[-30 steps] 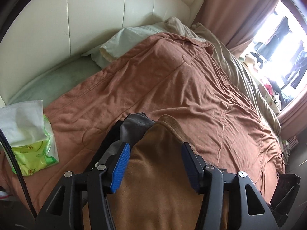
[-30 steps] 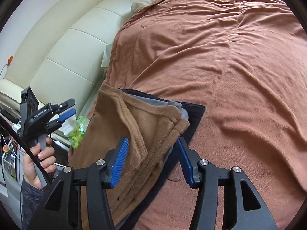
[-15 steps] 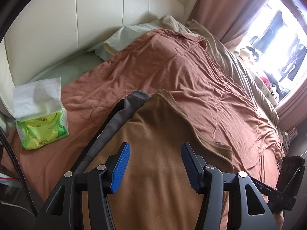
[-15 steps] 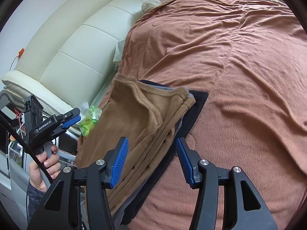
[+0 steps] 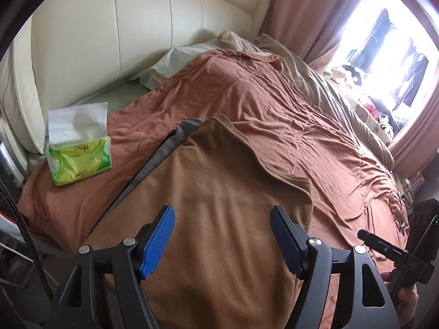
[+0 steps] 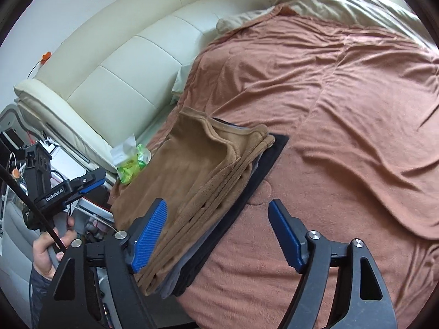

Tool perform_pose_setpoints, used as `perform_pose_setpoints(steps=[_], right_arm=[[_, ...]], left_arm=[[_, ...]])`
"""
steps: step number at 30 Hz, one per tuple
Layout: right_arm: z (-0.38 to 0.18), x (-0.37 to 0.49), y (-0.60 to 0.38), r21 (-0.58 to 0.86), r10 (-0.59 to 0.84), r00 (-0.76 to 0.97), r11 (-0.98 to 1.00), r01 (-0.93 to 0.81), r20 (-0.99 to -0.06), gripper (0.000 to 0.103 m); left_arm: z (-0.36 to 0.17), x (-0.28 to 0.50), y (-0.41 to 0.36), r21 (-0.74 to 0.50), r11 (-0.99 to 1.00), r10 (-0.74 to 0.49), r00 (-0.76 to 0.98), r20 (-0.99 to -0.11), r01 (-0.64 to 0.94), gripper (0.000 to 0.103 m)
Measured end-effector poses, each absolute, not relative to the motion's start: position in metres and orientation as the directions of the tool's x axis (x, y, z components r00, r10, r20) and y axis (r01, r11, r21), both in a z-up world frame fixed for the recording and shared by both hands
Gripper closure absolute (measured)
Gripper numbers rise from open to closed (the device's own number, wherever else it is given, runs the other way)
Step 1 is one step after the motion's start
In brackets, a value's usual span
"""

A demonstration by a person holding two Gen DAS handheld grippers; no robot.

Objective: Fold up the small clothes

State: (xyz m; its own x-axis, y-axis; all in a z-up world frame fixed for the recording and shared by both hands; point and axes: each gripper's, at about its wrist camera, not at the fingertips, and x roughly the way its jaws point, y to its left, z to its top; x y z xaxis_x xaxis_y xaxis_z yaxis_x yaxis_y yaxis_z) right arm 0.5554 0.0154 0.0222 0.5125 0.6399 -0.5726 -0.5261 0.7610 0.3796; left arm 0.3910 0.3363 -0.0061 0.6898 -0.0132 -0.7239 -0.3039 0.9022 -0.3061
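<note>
A stack of folded clothes lies on the rust-brown bedspread [image 5: 288, 126] near the bed's near edge. A tan fleece garment [image 5: 219, 205] is on top, with a grey piece [image 5: 183, 128] and a dark piece [image 6: 263, 170] under it. The stack also shows in the right wrist view [image 6: 192, 181]. My left gripper [image 5: 222, 235] is open and empty, held above the tan garment. My right gripper [image 6: 219, 233] is open and empty, above the stack's right edge. The left gripper also shows in the right wrist view [image 6: 82, 183], held in a hand.
A green tissue pack [image 5: 79, 159] lies on the bedspread left of the stack. A cream padded headboard [image 5: 123, 41] and pillows [image 5: 175, 63] are behind. A window [image 5: 384, 54] with curtains is at the far right. The bed's edge runs below the stack.
Both grippers have pulled back and up from the stack, so more of the bed and the tissue pack show. Both stay open. The stack has not moved.
</note>
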Motion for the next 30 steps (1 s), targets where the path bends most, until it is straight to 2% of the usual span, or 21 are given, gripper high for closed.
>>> perform_pose_setpoints(steps=[4,6,8,30], right_arm=[[0.033,0.522,0.011,0.286,0.597,0.550,0.785,-0.549,-0.583,0.017],[0.040,0.503,0.009,0.248,0.585,0.569,0.790,-0.560,-0.578,0.010],[0.046,0.483,0.004,0.214,0.575,0.589,0.794,-0.569,-0.568,0.000],[0.068,0.304,-0.085,0.161,0.535,0.713,0.836,-0.525,-0.453,0.000]], left_arm=[[0.006,0.363,0.317,-0.288,0.914,0.008,0.722,-0.692,-0.286,0.014],[0.011,0.353,0.306,-0.269,0.922,0.024,0.736,-0.677,-0.278,0.004],[0.015,0.340,0.293,-0.239,0.934,0.043,0.747,-0.663,-0.266,0.001],[0.057,0.213,0.166,-0.122,0.984,0.042,0.829,-0.557,-0.132,0.001]])
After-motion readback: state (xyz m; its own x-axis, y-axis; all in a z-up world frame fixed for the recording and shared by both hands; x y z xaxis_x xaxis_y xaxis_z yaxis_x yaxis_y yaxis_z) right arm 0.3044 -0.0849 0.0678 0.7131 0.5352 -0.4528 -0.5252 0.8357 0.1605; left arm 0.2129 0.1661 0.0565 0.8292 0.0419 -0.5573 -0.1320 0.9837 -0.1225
